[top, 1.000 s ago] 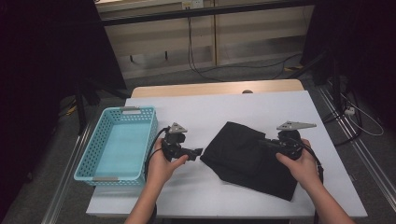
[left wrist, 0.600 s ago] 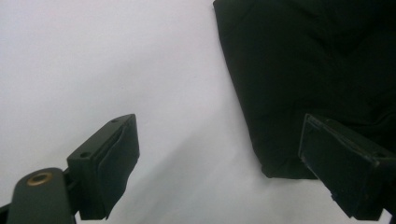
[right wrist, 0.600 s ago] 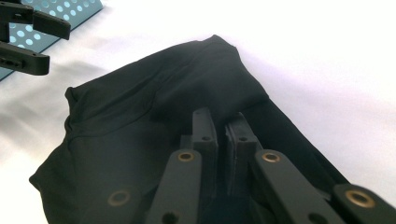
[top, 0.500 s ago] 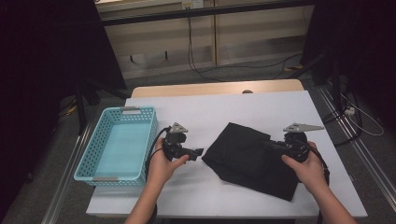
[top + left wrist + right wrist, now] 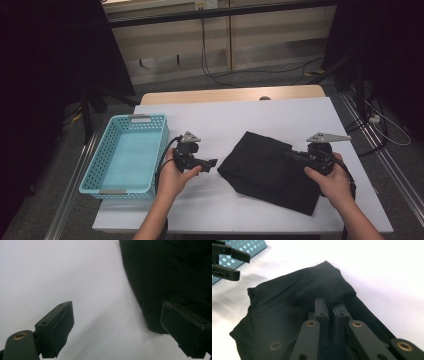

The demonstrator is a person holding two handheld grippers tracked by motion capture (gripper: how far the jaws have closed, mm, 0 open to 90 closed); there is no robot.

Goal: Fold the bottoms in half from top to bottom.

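A: High view: black cloth [image 5: 272, 170] flat on worktop [image 5: 250, 115], at 3 o'clock of basket [image 5: 125, 155].
B: Right claw [image 5: 330, 312] pinches its edge; left claw [image 5: 117, 332] spread beside it.

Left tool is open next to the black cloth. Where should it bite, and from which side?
Take the black cloth at its near rounded corner, coming in level from the basket side. That edge lies folded and thick beside the open left tool, and the right tool looks shut on the opposite end.
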